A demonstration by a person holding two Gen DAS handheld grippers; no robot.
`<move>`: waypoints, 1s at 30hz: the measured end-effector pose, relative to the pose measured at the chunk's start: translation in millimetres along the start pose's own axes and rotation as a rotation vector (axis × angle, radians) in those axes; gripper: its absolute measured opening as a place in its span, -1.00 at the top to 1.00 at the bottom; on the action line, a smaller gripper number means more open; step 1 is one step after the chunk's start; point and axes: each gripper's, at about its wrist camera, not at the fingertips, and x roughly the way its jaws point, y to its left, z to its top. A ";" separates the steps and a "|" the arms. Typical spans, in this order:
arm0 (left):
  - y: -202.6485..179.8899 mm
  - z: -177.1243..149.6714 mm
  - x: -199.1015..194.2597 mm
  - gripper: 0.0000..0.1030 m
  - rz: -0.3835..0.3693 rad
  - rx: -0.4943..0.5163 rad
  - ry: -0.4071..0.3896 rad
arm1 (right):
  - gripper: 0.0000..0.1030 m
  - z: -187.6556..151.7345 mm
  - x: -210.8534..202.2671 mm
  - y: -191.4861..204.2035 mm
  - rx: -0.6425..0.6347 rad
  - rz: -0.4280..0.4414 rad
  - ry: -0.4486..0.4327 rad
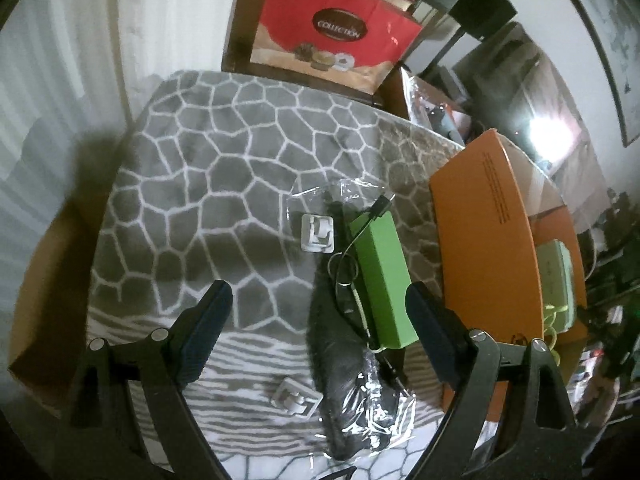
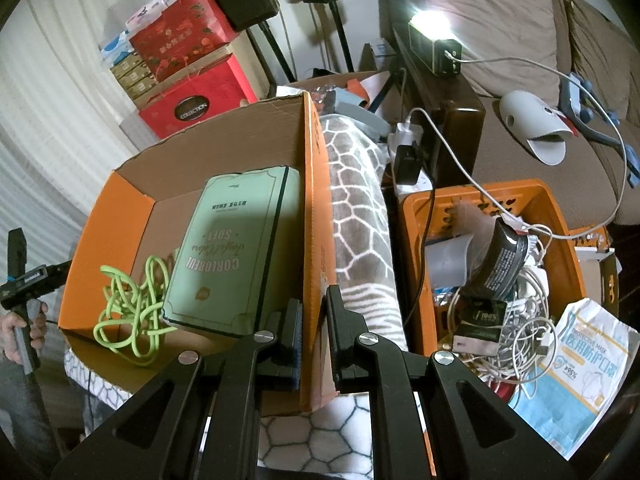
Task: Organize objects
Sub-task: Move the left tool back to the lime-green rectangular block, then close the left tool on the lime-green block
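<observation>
Green, rigid and box-shaped, the power bank (image 1: 382,280) lies on the grey patterned blanket (image 1: 208,184) near its right edge, just beside the orange cardboard box (image 1: 486,232). Judged light, hard-shelled and smooth; best taken across its long flat sides, clear of the thin cable (image 1: 346,276) looped against it. Crinkled clear plastic bags (image 1: 374,404) and two small white clips (image 1: 317,233) lie around it. Left gripper (image 1: 320,308) hovers wide open, holding nothing. Right gripper (image 2: 314,320) is closed on the box's wall; inside sit a green notebook (image 2: 232,252) and green cord (image 2: 132,312).
</observation>
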 end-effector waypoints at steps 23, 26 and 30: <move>-67.5 1.1 33.9 -0.14 0.141 0.103 0.038 | 0.81 0.0 0.2 -0.8 0.003 0.001 0.003; -69.3 0.2 39.3 0.03 0.143 0.101 0.046 | 0.81 -0.1 0.2 -0.5 0.003 0.000 0.003; -69.3 -1.1 47.9 0.31 0.131 0.088 0.073 | 0.81 -0.1 0.2 -0.6 0.001 0.000 0.003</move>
